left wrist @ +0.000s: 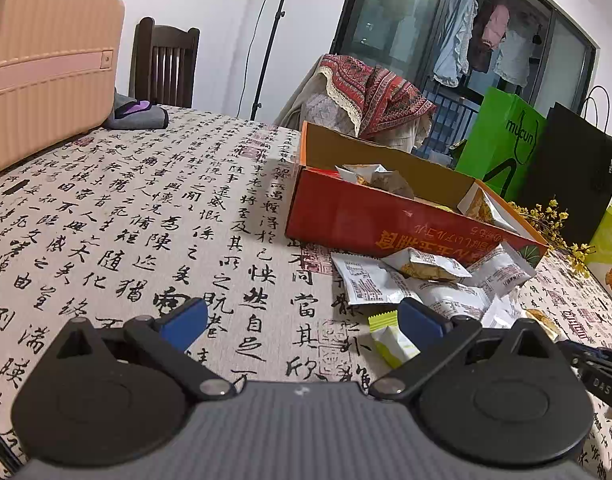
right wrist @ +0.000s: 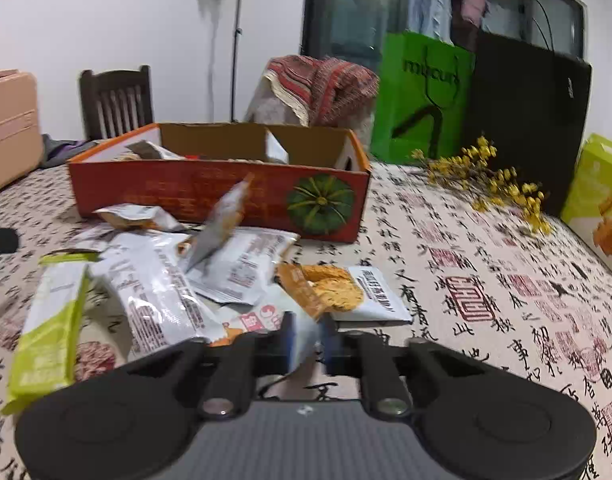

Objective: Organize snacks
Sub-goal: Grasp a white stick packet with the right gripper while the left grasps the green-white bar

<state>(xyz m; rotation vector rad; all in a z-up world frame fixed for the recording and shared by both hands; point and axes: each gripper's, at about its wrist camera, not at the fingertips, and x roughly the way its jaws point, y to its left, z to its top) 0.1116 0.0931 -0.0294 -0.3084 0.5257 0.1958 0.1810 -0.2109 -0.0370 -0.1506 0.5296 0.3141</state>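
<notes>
A red and orange cardboard box (left wrist: 385,224) with a few snack packets inside stands on the table; it also shows in the right wrist view (right wrist: 210,196). Several white snack packets (left wrist: 433,280) lie in a loose pile before it, with a green and white packet (left wrist: 389,340) nearest. My left gripper (left wrist: 302,320) is open and empty above the tablecloth, left of the pile. My right gripper (right wrist: 307,336) is shut on the near edge of a white snack packet (right wrist: 302,320) at the front of the pile (right wrist: 210,276). A green and white packet (right wrist: 50,328) lies at the left.
A calligraphy tablecloth (left wrist: 146,220) covers the table. A pink suitcase (left wrist: 42,68) stands at the far left, a dark chair (left wrist: 164,64) behind. A green bag (right wrist: 417,92), a black bag (right wrist: 529,120) and yellow flowers (right wrist: 493,184) are at the right.
</notes>
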